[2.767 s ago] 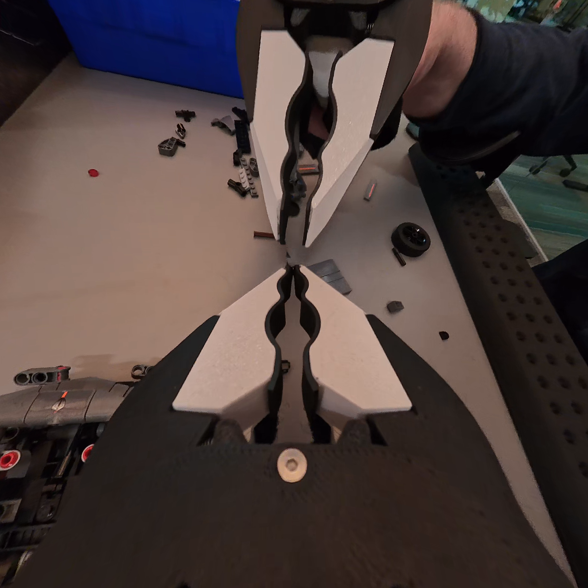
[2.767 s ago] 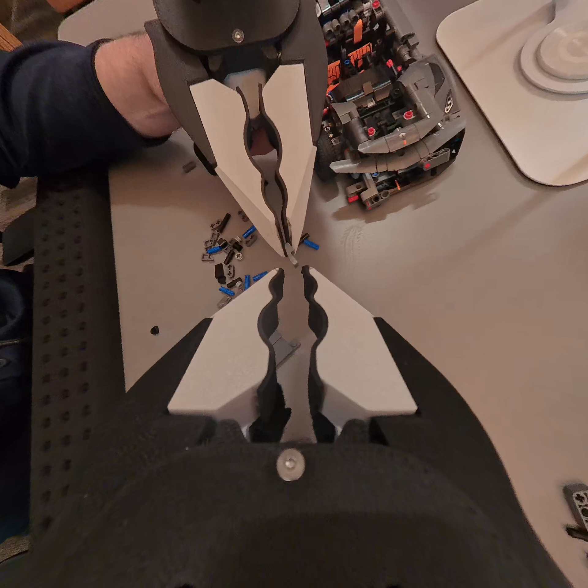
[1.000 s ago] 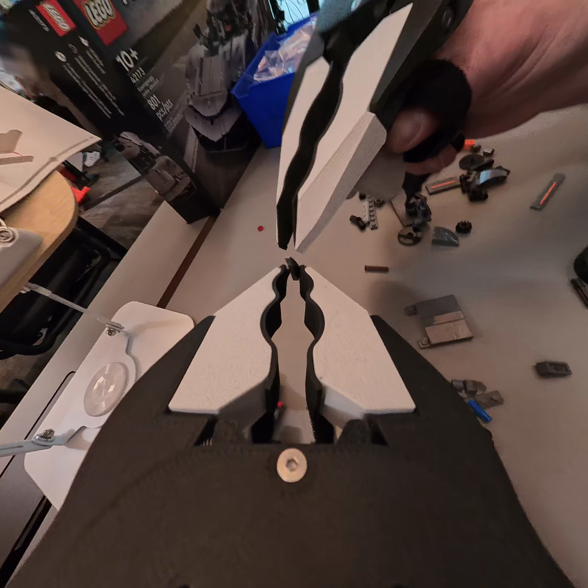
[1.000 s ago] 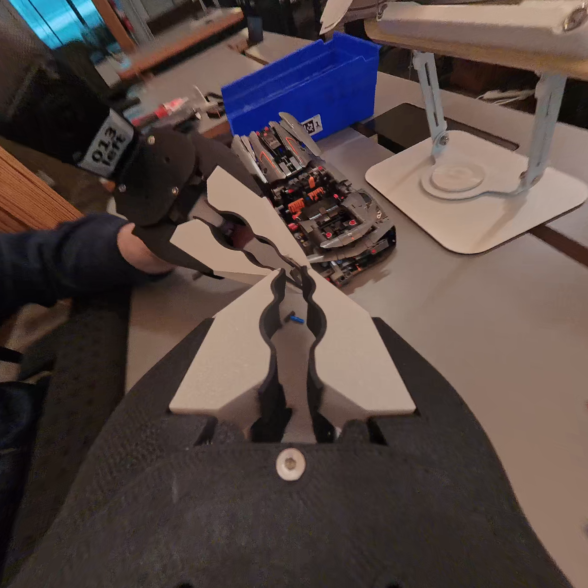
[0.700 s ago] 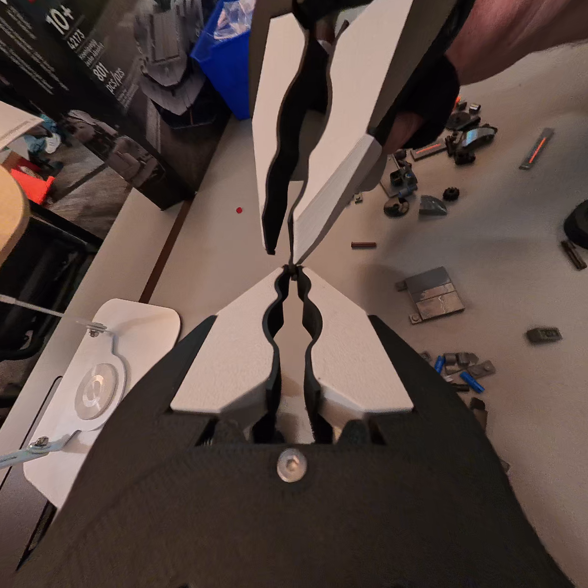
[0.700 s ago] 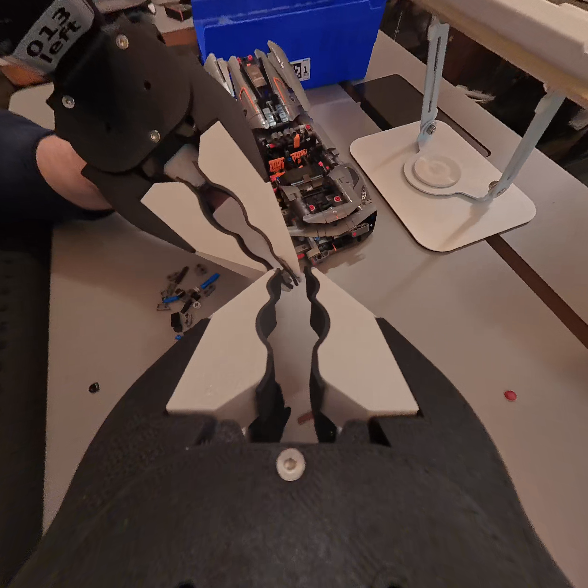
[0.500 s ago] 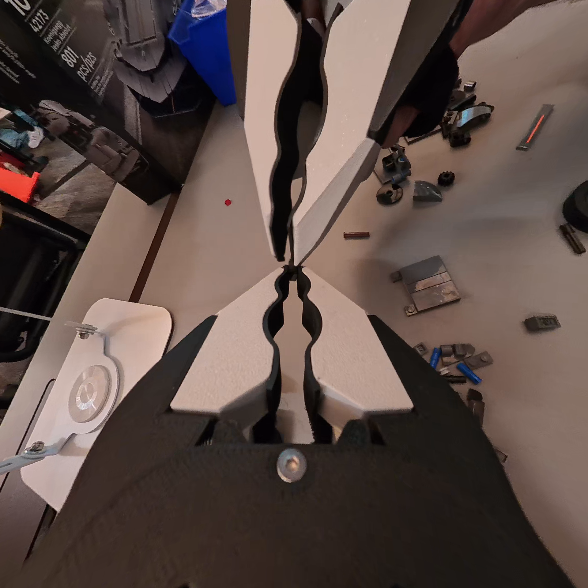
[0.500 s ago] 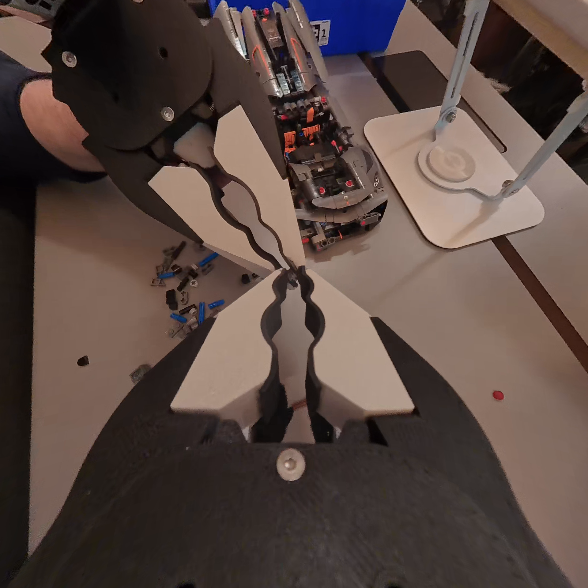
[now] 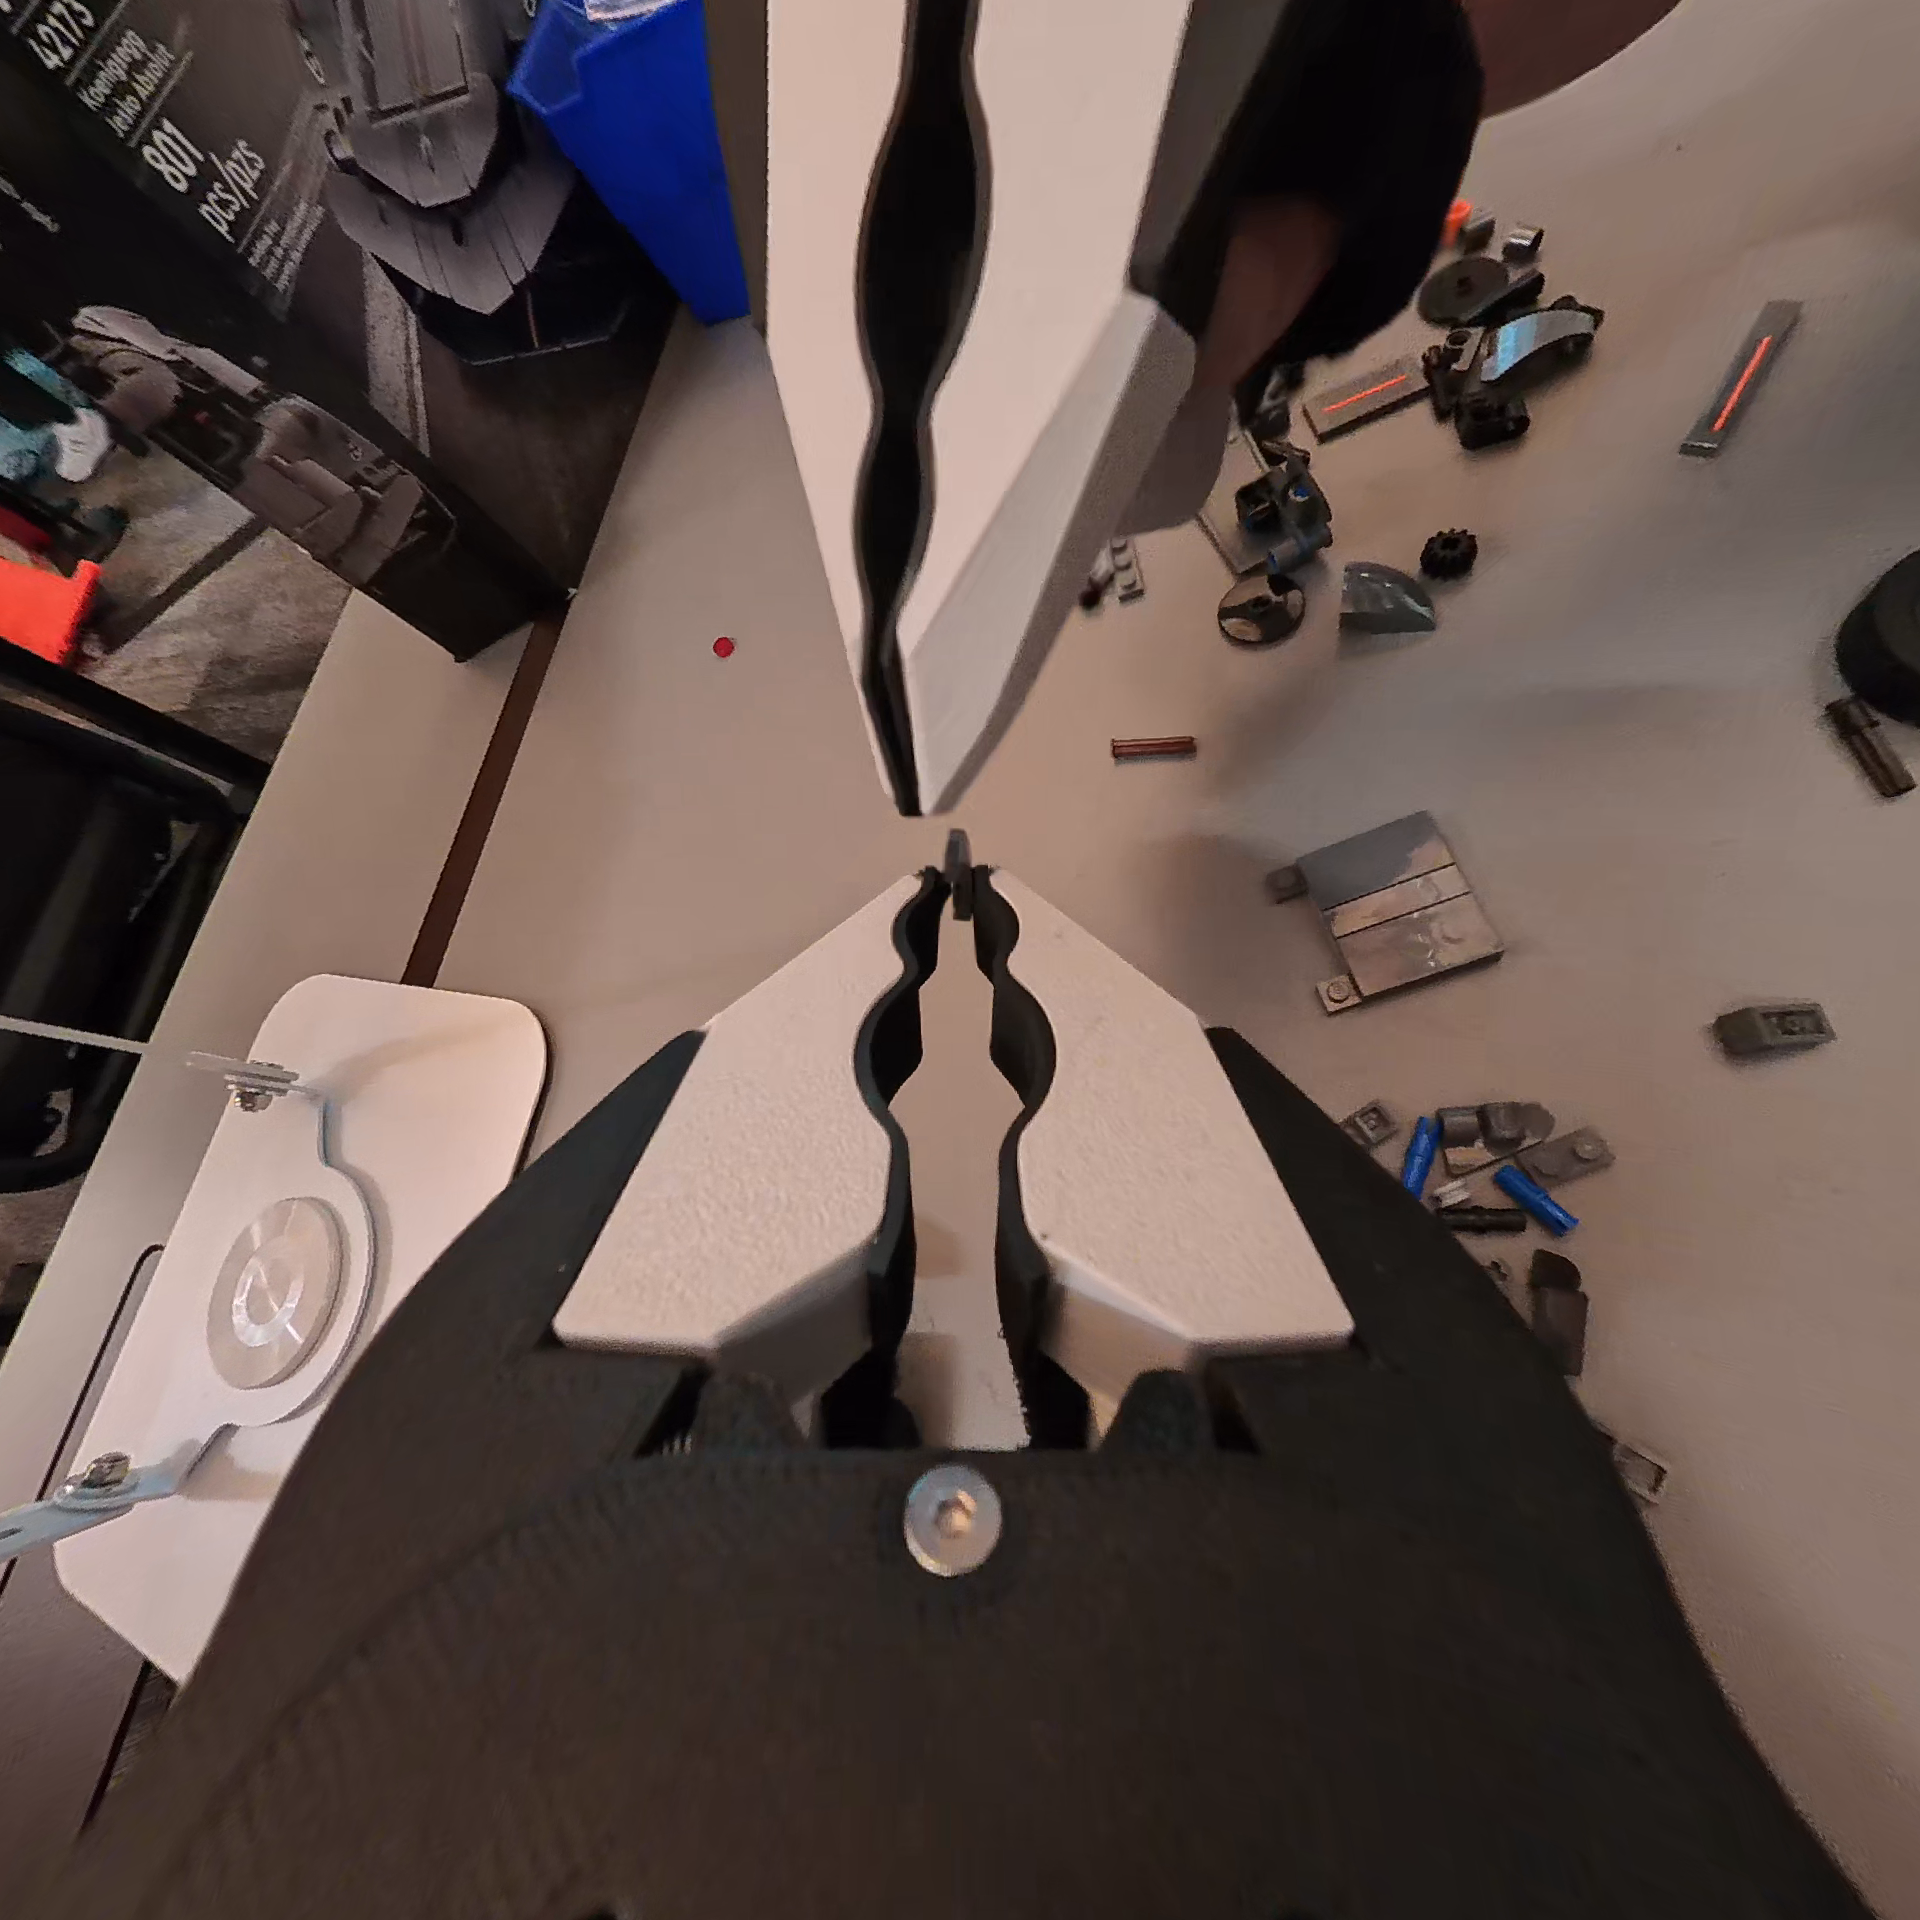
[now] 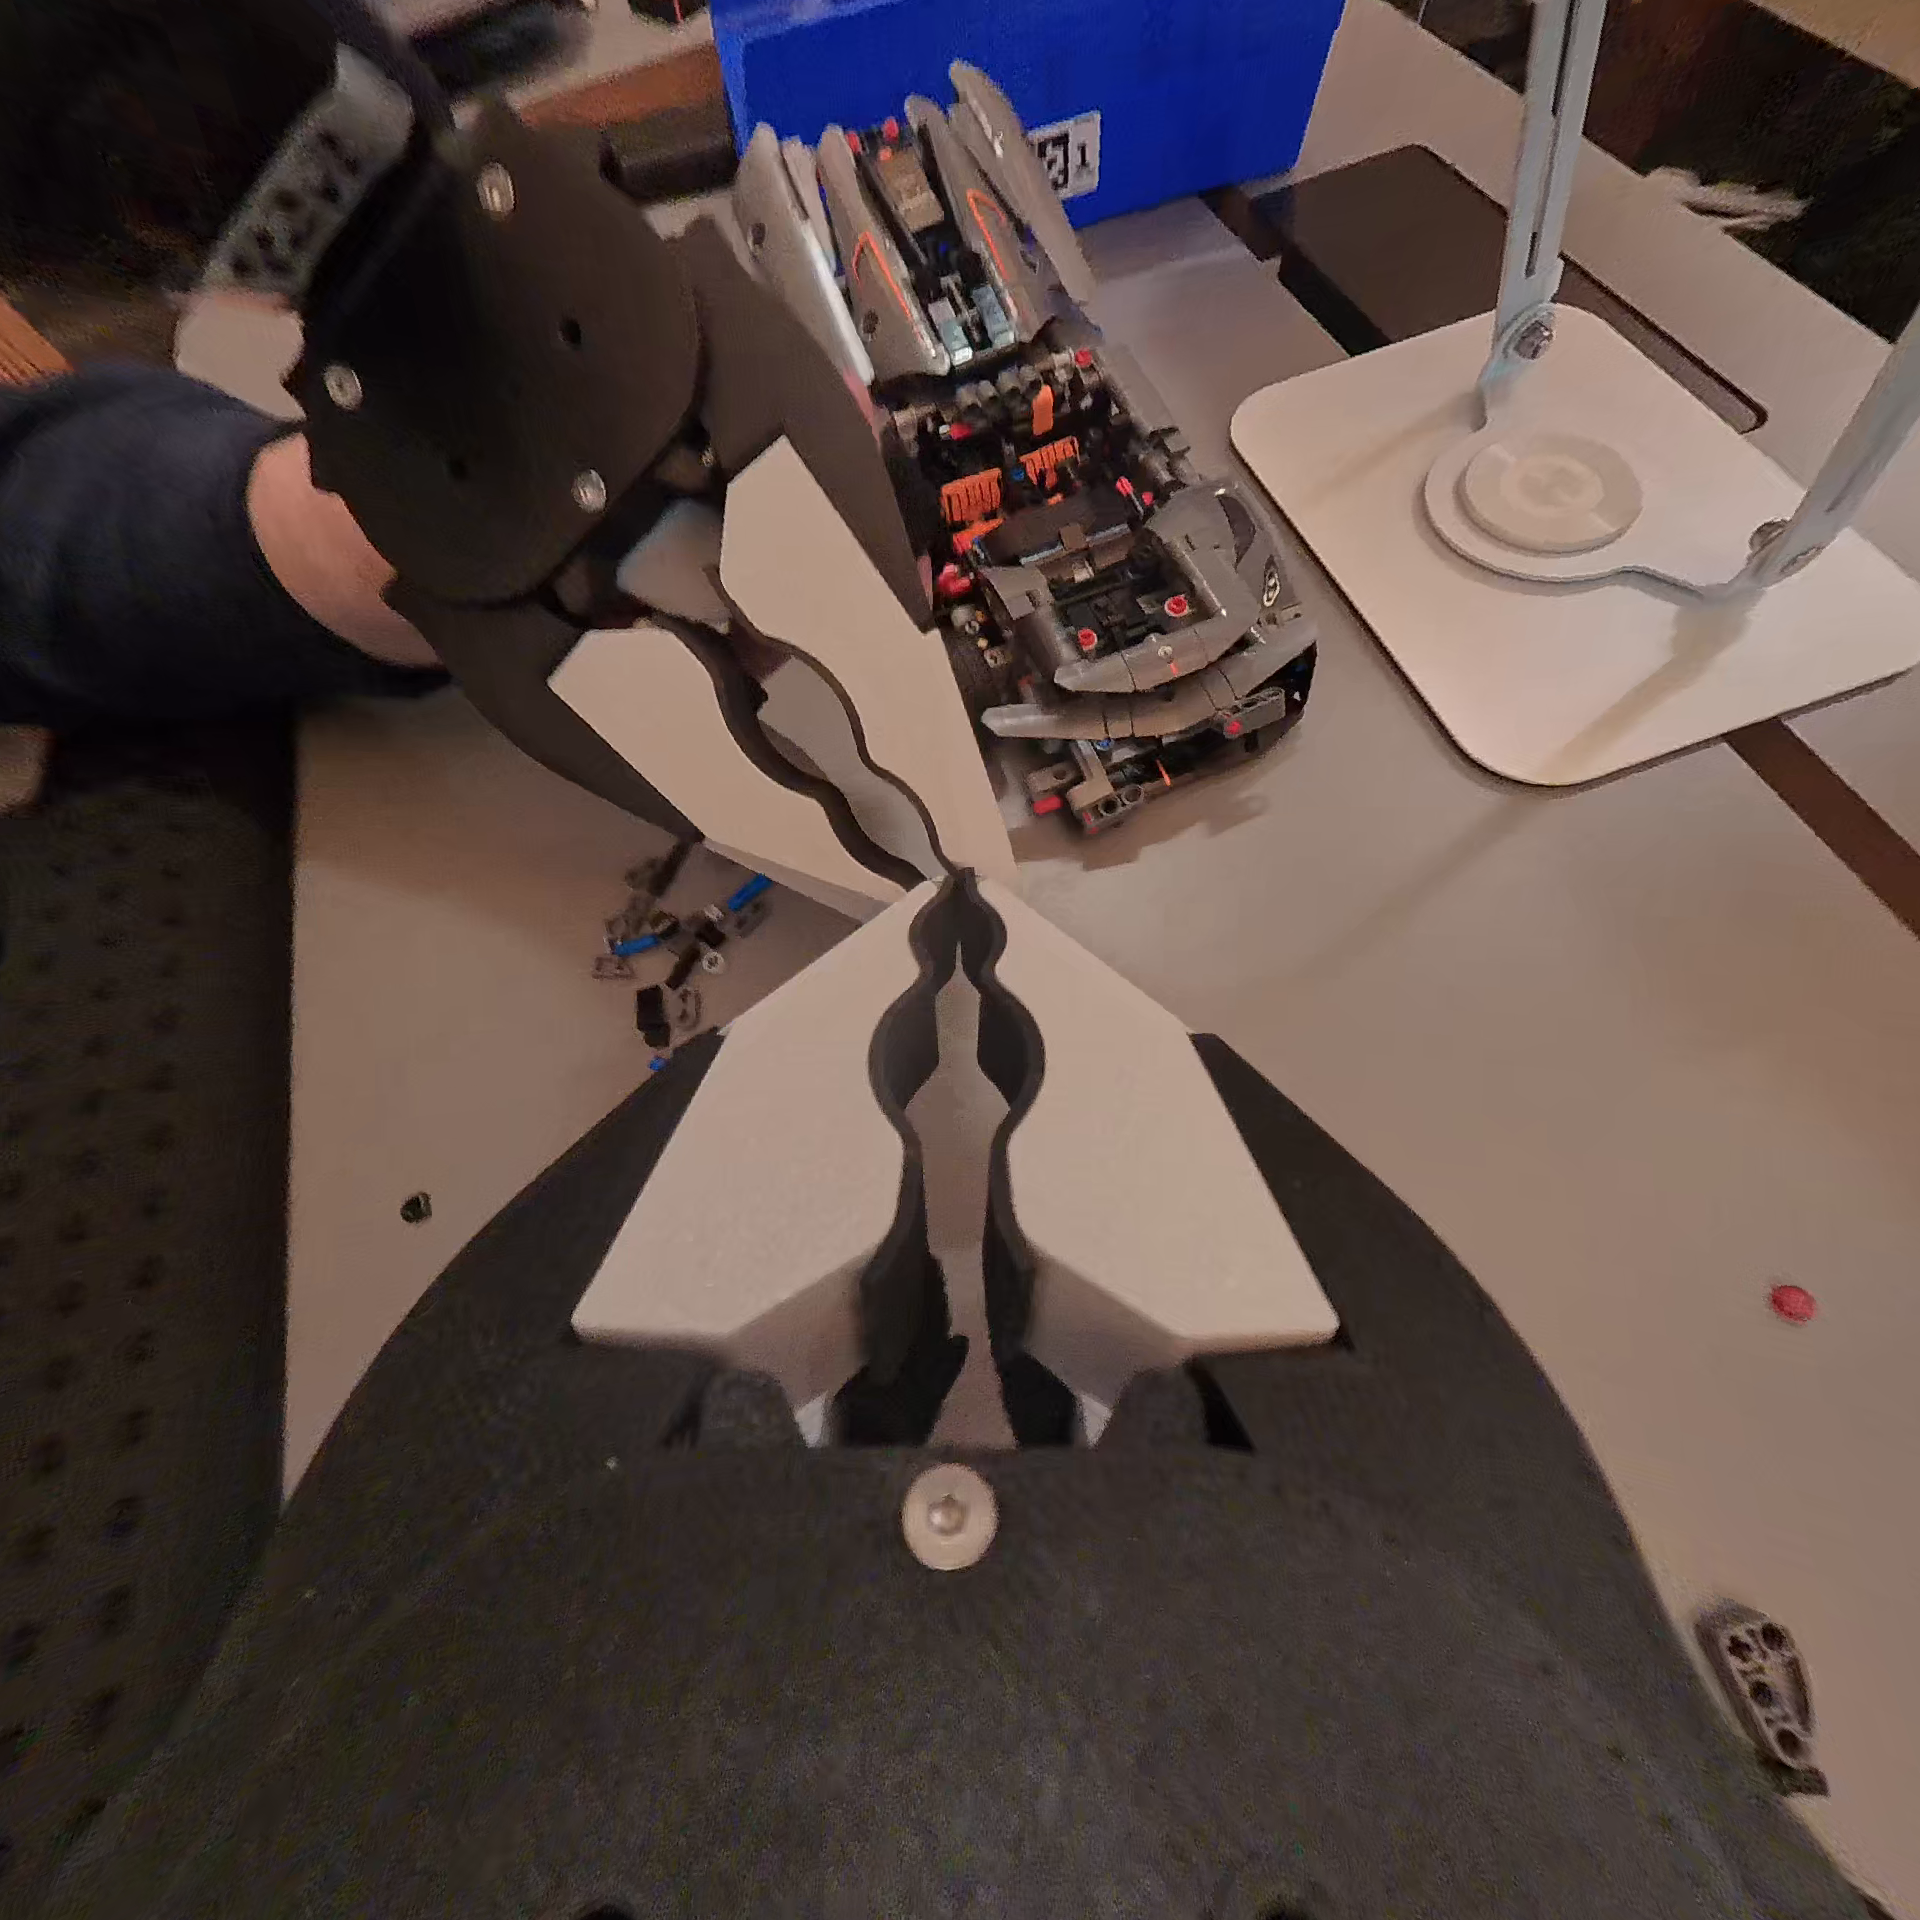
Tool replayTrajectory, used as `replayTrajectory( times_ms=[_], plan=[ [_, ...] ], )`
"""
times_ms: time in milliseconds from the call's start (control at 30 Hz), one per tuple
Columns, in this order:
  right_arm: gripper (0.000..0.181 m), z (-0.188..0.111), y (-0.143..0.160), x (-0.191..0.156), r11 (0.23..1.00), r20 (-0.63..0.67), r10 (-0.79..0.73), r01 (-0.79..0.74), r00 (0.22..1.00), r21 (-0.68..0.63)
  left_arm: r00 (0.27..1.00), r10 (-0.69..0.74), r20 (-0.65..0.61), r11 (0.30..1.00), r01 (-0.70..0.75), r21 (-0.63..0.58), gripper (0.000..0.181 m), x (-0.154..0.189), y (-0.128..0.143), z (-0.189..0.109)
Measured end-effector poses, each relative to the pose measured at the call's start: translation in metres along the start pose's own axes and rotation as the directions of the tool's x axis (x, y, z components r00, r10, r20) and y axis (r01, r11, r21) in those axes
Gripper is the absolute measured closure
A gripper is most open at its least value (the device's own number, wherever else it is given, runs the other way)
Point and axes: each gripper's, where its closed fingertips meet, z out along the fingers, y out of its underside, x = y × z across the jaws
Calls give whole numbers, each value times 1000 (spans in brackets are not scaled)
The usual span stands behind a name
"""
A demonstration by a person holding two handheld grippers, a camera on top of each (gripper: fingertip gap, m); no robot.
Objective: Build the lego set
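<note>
Both grippers are meeting tip to tip above the table (image 9: 644, 831). The left gripper (image 9: 957, 883) is pinching a tiny dark lego piece (image 9: 958, 868) at its fingertips, the piece poking out past them. The right gripper (image 10: 956, 896) is pointing straight at it, its fingers pressed together; whether anything is caught between them I cannot tell. The part-built grey and orange lego car (image 10: 1049, 499) is sitting beyond the tips, in front of a blue bin (image 10: 1029, 94). Loose pieces are lying scattered: a grey tile plate (image 9: 1392, 909), blue pins (image 9: 1527, 1195), a red stud (image 9: 724, 647). A white stand base (image 10: 1558, 582) is resting beside the car.
</note>
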Motion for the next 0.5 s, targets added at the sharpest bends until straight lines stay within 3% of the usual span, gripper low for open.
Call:
replayTrajectory(
  times_ms=[200, 333, 500],
  plan=[
    [181, -3, -2, 0, 998, 28, 50, -51, 998, 23, 1000, -8, -8, 1000, 8, 13, 180, 1, 0, 1],
    [171, -3, 8, 2, 992, -38, -109, 106, 993, -73, 1000, -14, -10, 1000, 14, 13, 180, 0, 0, 0],
    [172, 2, 17, -1, 933, -90, -334, 315, 938, -174, 999, 5, -42, 1000, -5, 15, 180, 5, -1, -1]
  ],
)
